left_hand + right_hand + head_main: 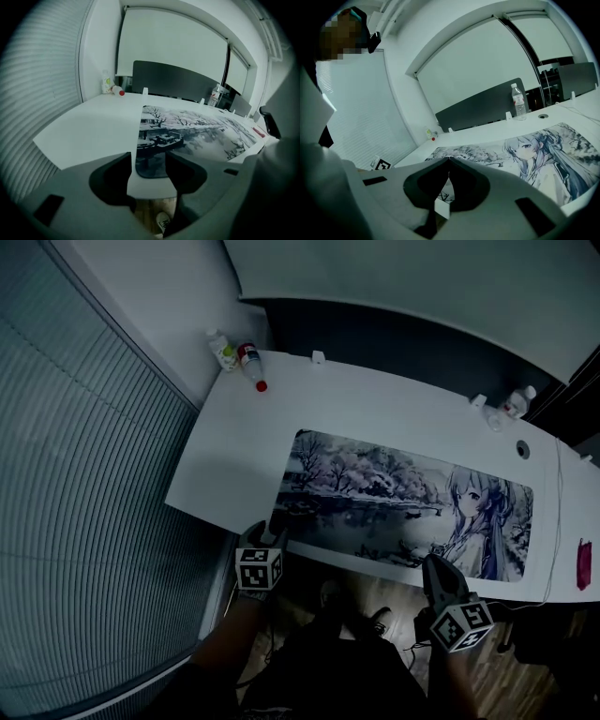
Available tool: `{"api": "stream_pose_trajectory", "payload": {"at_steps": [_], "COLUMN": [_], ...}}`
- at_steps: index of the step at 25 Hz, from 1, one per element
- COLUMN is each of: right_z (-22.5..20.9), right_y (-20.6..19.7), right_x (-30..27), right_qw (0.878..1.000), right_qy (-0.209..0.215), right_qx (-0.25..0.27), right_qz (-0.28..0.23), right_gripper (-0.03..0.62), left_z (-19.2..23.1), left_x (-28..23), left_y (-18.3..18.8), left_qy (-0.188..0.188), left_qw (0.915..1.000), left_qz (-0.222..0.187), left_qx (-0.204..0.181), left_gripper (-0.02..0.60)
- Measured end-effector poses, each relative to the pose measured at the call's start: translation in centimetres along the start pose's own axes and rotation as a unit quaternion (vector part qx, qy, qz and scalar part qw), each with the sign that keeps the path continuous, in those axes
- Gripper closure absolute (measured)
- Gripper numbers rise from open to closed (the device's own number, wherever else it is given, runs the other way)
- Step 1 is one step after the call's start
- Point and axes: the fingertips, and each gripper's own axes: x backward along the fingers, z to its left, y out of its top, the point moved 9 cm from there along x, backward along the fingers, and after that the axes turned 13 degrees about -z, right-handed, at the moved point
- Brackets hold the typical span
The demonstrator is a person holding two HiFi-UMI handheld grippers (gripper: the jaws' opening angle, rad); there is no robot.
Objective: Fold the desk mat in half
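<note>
Currently: left gripper (150,168) is hovering agape at desk mat (403,507) corner; right gripper (448,161) is sitting clenched, empty; pinch mat alone, not desk (234,456).

A white surface (234,456) carries an illustrated desk mat (394,498), flat and unfolded along its near edge; a small green-labelled bottle (221,351) and a red-capped bottle (251,364) occupy the far left corner; a clear water bottle (514,405) stands far right.

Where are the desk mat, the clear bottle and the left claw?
desk mat (398,502): head view, its printed middle.
clear bottle (517,101): right gripper view, its body.
left claw (149,157): left gripper view, midway between its open tips.
</note>
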Motion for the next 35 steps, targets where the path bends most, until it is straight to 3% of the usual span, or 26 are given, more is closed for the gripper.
{"api": "stream_pose_trajectory", "payload": {"at_steps": [5,13,21,35], "right_z": [-0.2,-0.4,0.1,-0.1], "right_y": [-0.1,-0.6,-0.2,-0.1], "right_x": [0.2,0.4,1.1,4.1], "right_qw": [1.0,0.999,0.999,0.996], "right_qy": [-0.02,-0.033,-0.036,-0.063], "right_qx": [-0.005,-0.018,-0.016,-0.032], "right_qz": [-0.004,-0.014,-0.025,-0.055], "right_gripper": [0.571,0.571,0.571,0.571], "left_z": [-0.3,-0.4,-1.6,-4.8], "left_x": [-1.4,-1.6,-1.7,-0.4], "left_y": [-0.3,-0.6,-0.4,1.9], "left_qy": [-0.005,-0.005,-0.024,-0.077], "left_qw": [0.9994,0.9996,0.9992,0.9967], "left_qz": [0.021,0.015,0.025,-0.006], "left_qx": [-0.029,-0.023,-0.02,-0.025], "left_gripper": [0.357,0.362,0.505,0.543]}}
